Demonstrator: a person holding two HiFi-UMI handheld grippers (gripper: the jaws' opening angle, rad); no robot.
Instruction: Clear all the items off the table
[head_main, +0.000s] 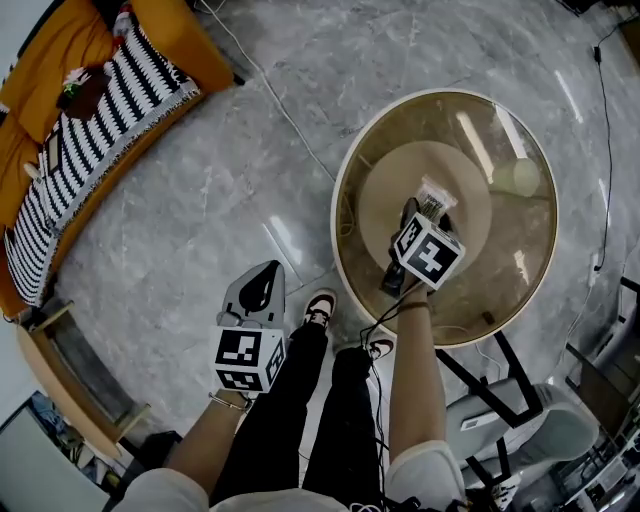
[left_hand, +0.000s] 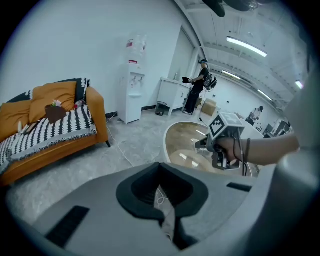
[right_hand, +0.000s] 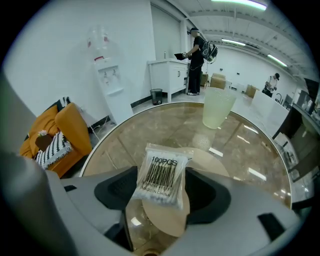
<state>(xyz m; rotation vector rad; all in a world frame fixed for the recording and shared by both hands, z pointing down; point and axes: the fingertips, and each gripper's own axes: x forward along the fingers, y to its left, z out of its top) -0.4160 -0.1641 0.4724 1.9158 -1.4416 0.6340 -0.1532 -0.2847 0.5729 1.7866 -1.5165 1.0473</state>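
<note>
A grey marbled floor (head_main: 200, 200) carries an orange sofa (head_main: 60, 60) with a black-and-white striped blanket (head_main: 110, 120) draped over its seat. Well apart from the sofa stands a round glass table (head_main: 540, 270), its tan disc base showing through the top. A white water dispenser (left_hand: 134, 80) stands against the wall beyond the sofa. The person stands at the table's near edge in black trousers (head_main: 300, 400). The left gripper (head_main: 262, 280) hangs over bare floor, off the table's left edge, with its jaws drawn together; only a sliver of floor shows between them and they hold nothing. The right gripper (right_hand: 162, 197) reaches over the middle of the table, its jaws spread wide on either side of the packet and its pads clear of it. A pale green cup (right_hand: 217, 107) stands upright toward the table's far edge. The clear packet of cotton swabs (right_hand: 161, 175), with a barcode on its face, lies about the table's middle, between those parted jaws.
</note>
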